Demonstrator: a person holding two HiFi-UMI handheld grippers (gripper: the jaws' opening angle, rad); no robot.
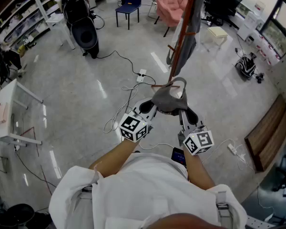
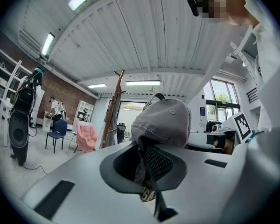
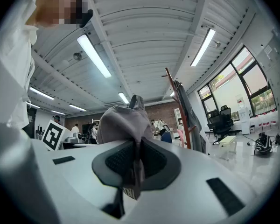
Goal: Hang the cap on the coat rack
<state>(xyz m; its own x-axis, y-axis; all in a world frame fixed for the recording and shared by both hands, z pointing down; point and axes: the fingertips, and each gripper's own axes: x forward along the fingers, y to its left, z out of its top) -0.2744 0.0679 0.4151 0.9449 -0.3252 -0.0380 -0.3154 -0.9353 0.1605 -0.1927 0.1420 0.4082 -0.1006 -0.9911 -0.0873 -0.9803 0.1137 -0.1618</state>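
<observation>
Cap [image 1: 169, 99] is up in the air, pinched from both sides. Left claw [image 1: 152, 106] is clenched on its left edge and right claw [image 1: 183, 109] on its right edge. Both claw views agree: the pads are closed with cap cloth squeezed between them and the crown bulging just past the tips. The cap's long axis runs left-right between the claws. Its rear strap loop [image 1: 181, 83] points to the far side, at the coat rack [image 1: 182, 32].

Key relation: the rack pole stands straight beyond the cap, slightly right of centre, so right claw is the nearer one. A short peg [image 1: 161, 86] juts left off the pole at the cap's far edge. Peg and cap overlap in the head view. Probably not hooked yet, but depth is unreadable from above. In the left claw view the pole sits left of the cap and further off, which hints at a gap.

Judgement: carry is about done, hang is not made. The next move needs a small push to the far side and a drop so the loop catches the peg, then both claws let go. Risk: one claw letting go early swings the cap off. Grey coat [image 1: 194, 18] hangs on the rack's right side.
</observation>
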